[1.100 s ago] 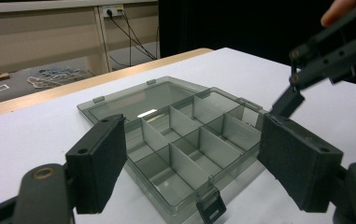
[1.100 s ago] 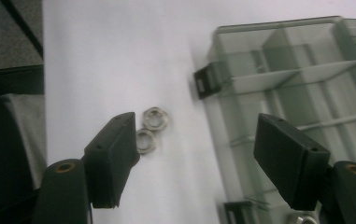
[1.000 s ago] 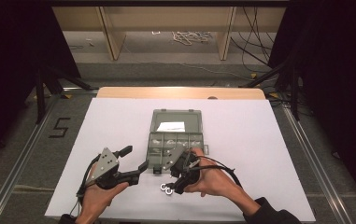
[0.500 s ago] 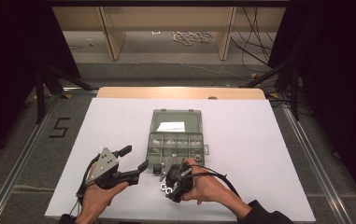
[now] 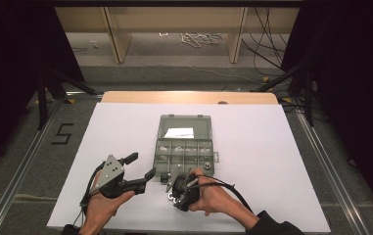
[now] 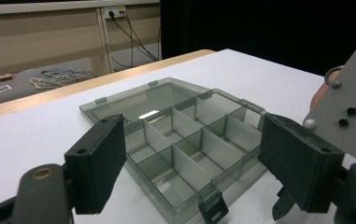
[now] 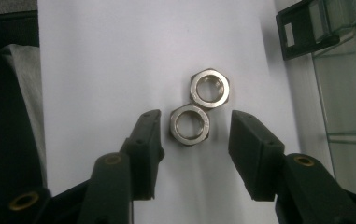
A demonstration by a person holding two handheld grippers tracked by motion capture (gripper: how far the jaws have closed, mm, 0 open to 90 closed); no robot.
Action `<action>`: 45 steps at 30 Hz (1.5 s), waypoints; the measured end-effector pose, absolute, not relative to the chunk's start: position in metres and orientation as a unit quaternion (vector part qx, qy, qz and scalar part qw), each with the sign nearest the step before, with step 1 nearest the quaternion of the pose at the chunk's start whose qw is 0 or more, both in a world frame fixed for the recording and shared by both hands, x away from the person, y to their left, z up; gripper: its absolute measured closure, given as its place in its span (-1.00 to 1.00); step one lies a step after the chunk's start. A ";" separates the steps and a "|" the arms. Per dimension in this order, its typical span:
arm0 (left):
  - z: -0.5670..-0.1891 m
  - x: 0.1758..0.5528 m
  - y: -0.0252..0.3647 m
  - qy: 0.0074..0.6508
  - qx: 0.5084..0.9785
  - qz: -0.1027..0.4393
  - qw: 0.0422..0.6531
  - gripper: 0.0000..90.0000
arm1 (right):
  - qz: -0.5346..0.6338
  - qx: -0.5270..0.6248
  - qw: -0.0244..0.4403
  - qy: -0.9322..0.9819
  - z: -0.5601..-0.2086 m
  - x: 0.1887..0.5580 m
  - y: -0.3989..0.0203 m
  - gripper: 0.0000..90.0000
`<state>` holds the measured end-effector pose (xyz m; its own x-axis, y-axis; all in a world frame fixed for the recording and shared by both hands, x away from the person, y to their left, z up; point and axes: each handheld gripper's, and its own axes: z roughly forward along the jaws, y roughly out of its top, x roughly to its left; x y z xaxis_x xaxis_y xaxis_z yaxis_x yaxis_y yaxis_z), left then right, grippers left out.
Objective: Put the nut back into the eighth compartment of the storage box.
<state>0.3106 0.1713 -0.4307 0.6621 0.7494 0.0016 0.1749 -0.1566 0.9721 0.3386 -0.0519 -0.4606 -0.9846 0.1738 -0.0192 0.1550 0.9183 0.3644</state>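
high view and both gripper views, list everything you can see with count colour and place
hex nuts: 2, silver, touching each other on the white table near the box's front edge
compartment box: 1, clear grey, lid open, mid table
paper slip: 1, white, in the open lid
table: 1, white top, wooden far edge
cables: several, pale and black, on the floor beyond the table
left gripper: 1, black, jaws open, left of the box
right gripper: 1, black, jaws closing around the nearer nut, not touching
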 end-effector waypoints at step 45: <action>-0.431 0.311 0.172 0.323 0.715 0.255 0.566 -0.50 | 0.196 0.088 0.026 0.976 -0.442 0.346 -0.063 0.56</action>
<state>0.3114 0.1717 -0.4309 0.6611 0.7503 -0.0012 0.1733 -0.1511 0.9732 0.3462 -0.0634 -0.4421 -0.9833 0.1815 -0.0159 0.1613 0.9078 0.3871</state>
